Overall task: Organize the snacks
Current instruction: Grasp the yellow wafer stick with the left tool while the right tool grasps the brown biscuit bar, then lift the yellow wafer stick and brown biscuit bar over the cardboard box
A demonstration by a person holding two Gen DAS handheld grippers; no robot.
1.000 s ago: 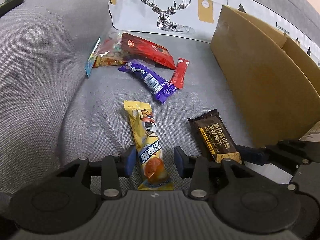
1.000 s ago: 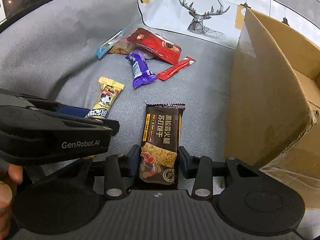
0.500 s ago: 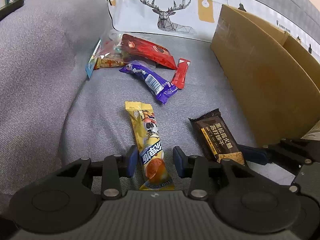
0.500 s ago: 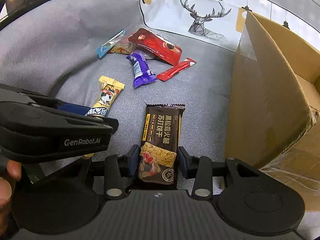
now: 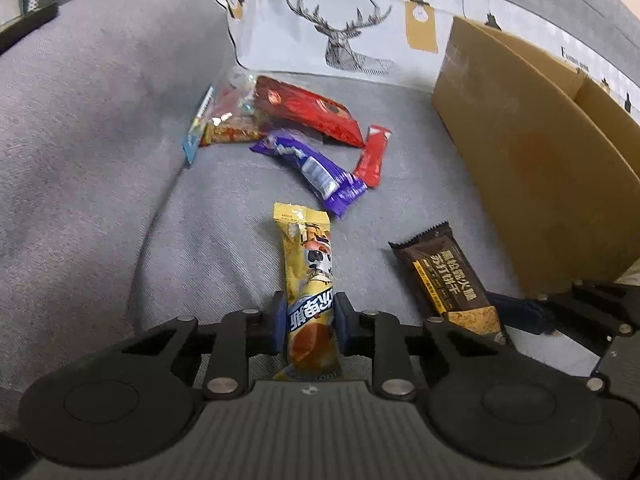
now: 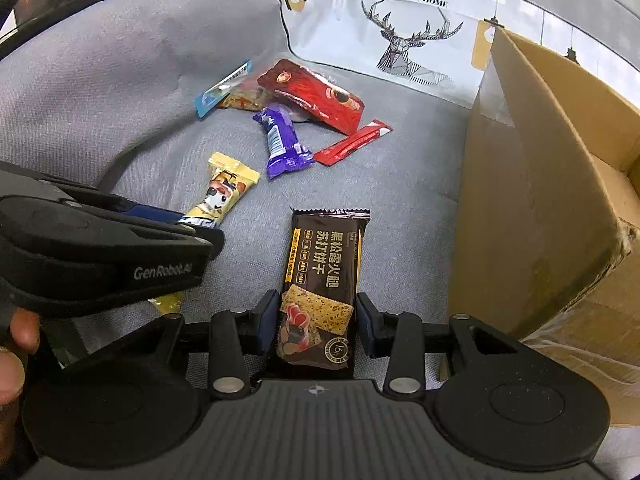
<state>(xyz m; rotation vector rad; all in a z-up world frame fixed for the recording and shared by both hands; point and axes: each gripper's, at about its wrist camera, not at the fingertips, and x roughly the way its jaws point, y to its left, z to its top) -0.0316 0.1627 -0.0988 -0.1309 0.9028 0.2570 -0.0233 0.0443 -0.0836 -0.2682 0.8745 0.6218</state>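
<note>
On the grey sofa seat lies a yellow snack bar (image 5: 308, 256), lengthwise between the blue pads of my left gripper (image 5: 309, 316). Its jaws are closing and the pads touch both sides of the wrapper. The right wrist view shows that bar (image 6: 224, 196) running under the left gripper (image 6: 200, 232). A brown cracker packet (image 6: 324, 256) lies flat beside it, its near end between the pads of my right gripper (image 6: 316, 320), which meet its edges. The same packet (image 5: 444, 276) shows at the right of the left wrist view, with a right-gripper finger (image 5: 520, 312) behind it.
An open cardboard box (image 6: 540, 200) stands on the sofa at the right. Farther back lie a red packet (image 5: 308, 116), a purple bar (image 5: 316, 168), a small red stick (image 5: 370, 156) and a clear bag (image 5: 224, 120). A deer-print cushion (image 5: 348, 28) leans behind them. A person's fingers (image 6: 16, 344) hold the left gripper.
The left gripper's pads have come in from either side of the yellow bar until they touch it. The right gripper and the brown packet look the same.
</note>
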